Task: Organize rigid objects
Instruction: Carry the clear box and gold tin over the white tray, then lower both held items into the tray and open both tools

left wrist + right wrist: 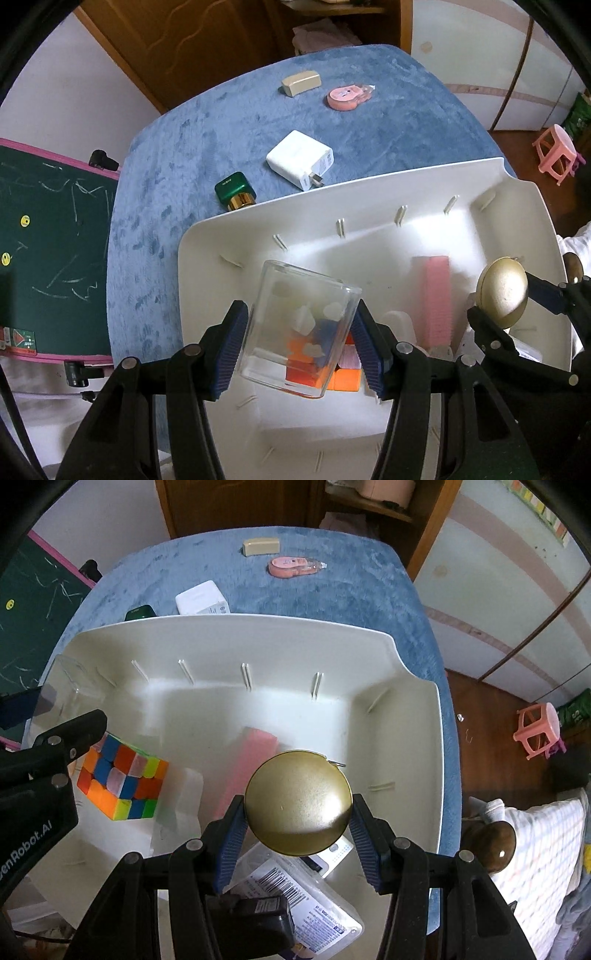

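Observation:
My left gripper (299, 347) is shut on a clear square glass cup (299, 332) and holds it tilted over the left part of the white bin (369, 192). My right gripper (297, 830) is shut on a round gold tin (297, 803), held above the bin (258, 622) near its right side; the tin also shows in the left wrist view (502, 291). In the bin lie a colourful puzzle cube (122, 779), a pink box (247, 764), a clear plastic case with a barcode label (306, 904) and a black adapter (255, 919).
On the blue tablecloth (369, 122) beyond the bin lie a white charger (301, 158), a green and gold box (236, 190), a beige block (301, 83) and a pink tape dispenser (347, 96). A green chalkboard (48, 229) stands left. A pink stool (537, 729) stands on the floor.

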### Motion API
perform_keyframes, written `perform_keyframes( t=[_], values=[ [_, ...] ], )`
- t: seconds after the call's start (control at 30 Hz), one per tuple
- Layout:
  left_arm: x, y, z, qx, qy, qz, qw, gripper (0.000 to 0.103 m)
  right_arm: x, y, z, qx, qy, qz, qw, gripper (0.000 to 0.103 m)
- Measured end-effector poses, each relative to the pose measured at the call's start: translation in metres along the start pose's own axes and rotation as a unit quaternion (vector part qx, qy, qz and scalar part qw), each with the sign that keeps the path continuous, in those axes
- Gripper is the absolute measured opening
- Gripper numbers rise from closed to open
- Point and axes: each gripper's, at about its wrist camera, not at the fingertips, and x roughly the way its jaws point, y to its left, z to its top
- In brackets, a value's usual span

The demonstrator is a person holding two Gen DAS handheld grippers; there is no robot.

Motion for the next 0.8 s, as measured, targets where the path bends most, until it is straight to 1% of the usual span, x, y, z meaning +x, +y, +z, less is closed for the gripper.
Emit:
perform_keyframes(
  t=[0.17,0.27,0.47,0.57,0.63,0.67,0.77,0.8],
  values=[
    [0.007,-0.002,0.000,0.000,0.012,-0.001,0.9999,0.060,0.002,-0.002,0.000,0.003,0.006,0.002,1.000,0.055],
    [0.011,-0.005,0.000,0.003,0.022,-0.004,0.9997,0.061,0.001,-0.004,0.000,0.012,0.010,0.014,1.000,0.056],
    [0.014,-0.005,0.000,-0.007,0.040,-0.042,0.9983,0.062,0.000,-0.007,-0.002,0.025,0.013,0.028,0.999,0.056],
    [0.013,-0.004,0.001,-0.015,0.041,-0.044,0.9981,0.074,-0.002,-0.007,-0.003,0.027,0.010,0.032,0.999,0.056],
    [0.010,-0.001,0.001,-0.022,0.038,-0.052,0.9977,0.075,-0.003,-0.007,-0.003,0.027,0.006,0.038,0.999,0.056],
    [0.011,-0.001,0.001,-0.024,0.039,-0.053,0.9975,0.075,-0.004,-0.006,-0.003,0.027,0.004,0.039,0.999,0.057],
    [0.012,0.002,0.000,-0.031,0.046,-0.054,0.9970,0.075,-0.011,-0.006,-0.003,0.025,-0.011,0.038,0.999,0.067],
    [0.012,0.003,0.000,-0.033,0.049,-0.054,0.9968,0.075,-0.013,-0.005,-0.003,0.024,-0.015,0.037,0.999,0.068]
  ],
)
